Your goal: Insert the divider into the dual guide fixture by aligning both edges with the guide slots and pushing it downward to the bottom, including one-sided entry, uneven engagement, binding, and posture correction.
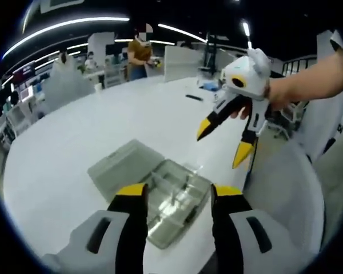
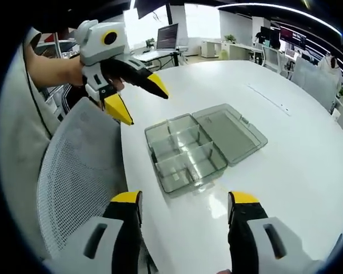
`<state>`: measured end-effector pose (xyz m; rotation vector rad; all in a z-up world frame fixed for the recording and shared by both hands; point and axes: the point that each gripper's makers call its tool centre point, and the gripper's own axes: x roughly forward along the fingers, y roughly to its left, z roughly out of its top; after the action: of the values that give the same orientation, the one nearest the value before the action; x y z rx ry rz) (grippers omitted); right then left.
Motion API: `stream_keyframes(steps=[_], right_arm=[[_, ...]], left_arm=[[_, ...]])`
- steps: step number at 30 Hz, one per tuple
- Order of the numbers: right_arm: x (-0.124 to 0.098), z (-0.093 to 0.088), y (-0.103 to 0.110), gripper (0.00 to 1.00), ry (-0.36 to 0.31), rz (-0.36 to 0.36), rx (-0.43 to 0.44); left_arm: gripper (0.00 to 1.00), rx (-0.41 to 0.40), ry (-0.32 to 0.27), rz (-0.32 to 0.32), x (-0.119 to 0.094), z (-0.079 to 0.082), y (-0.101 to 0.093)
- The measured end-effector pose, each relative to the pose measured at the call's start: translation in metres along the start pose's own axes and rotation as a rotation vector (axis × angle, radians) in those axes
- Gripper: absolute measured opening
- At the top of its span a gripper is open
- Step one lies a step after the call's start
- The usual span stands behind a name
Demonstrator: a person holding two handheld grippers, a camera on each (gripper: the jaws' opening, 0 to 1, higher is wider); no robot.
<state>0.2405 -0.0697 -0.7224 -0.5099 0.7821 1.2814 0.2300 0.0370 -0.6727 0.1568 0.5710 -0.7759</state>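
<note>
Both hand-held grippers hover spread and empty: left hand-held gripper (image 1: 176,191), right hand-held gripper (image 2: 184,200). The clear compartment box (image 2: 186,154) lies open on the desk (image 2: 286,165). Grip a divider squarely, both edges level.

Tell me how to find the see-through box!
Look at the big white table. Near its edge beside the mesh chair lies a clear plastic box with its lid flipped open flat. It is the see-through thing there, split inside into little compartments.

We count two grippers (image 1: 177,191) (image 2: 186,200), one clear compartment box (image 2: 186,154) with one open lid (image 2: 231,132), one mesh chair (image 2: 77,171).
</note>
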Motion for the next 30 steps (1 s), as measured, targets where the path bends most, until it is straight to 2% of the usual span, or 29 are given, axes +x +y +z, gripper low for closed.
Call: stream_keyframes(steps=[18, 30], right_arm=[[0.011, -0.018, -0.017, 0.57, 0.070, -0.003, -0.011], [0.018, -0.027, -0.028, 0.56, 0.111, -0.006, -0.023]], left_arm=[[0.49, -0.037, -0.026, 0.000, -0.002, -0.003, -0.001], [0.52, -0.025, -0.023, -0.005, -0.001, -0.006, -0.001]])
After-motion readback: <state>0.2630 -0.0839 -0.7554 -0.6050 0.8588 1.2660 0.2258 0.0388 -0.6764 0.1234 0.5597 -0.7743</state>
